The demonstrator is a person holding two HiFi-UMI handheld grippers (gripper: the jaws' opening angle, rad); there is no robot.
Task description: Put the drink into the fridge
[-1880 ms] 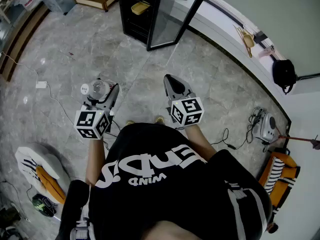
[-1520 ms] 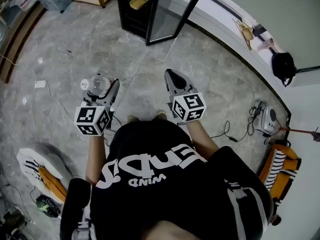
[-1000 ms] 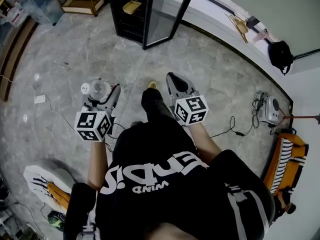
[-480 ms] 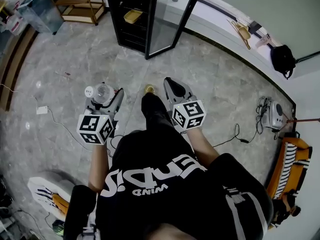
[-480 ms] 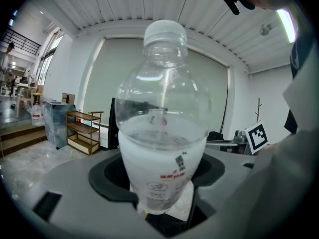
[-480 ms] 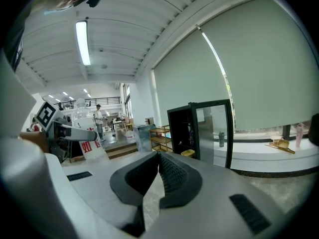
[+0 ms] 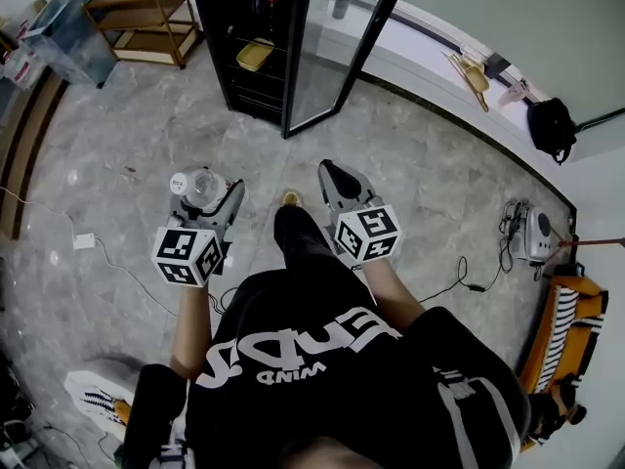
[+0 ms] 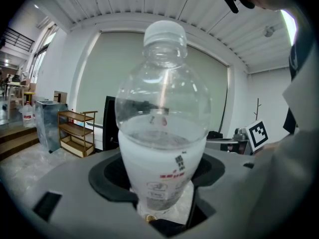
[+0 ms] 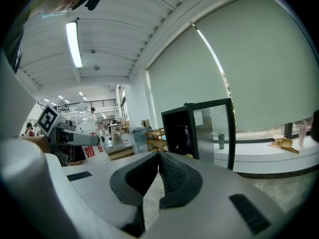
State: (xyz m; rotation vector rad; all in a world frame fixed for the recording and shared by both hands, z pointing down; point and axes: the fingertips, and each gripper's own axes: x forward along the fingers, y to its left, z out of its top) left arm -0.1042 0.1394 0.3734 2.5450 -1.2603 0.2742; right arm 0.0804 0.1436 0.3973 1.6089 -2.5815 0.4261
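Note:
A clear plastic drink bottle (image 8: pixel 162 133) with a white cap and a white label stands upright in my left gripper (image 8: pixel 159 203), which is shut on its lower body. In the head view the bottle (image 7: pixel 198 185) sits at the front of the left gripper (image 7: pixel 207 203). My right gripper (image 7: pixel 332 174) is held level beside it, and its jaws (image 9: pixel 158 156) are shut on nothing. Ahead stands the black fridge (image 7: pixel 249 37) with its glass door (image 7: pixel 337 52) swung open to the right. The fridge (image 9: pixel 182 131) also shows beyond the right gripper's jaws.
A yellow item (image 7: pixel 252 55) lies on a fridge shelf. A wooden rack (image 7: pixel 137 13) and a grey bin (image 7: pixel 66 29) stand left of the fridge. A white ledge (image 7: pixel 430 57) runs along the right wall. Cables (image 7: pixel 459 272) trail on the marble floor.
The person has walked toward the fridge, which now shows nearer and fuller at the top of the view. Both grippers keep their pose, and the bottle stays held.

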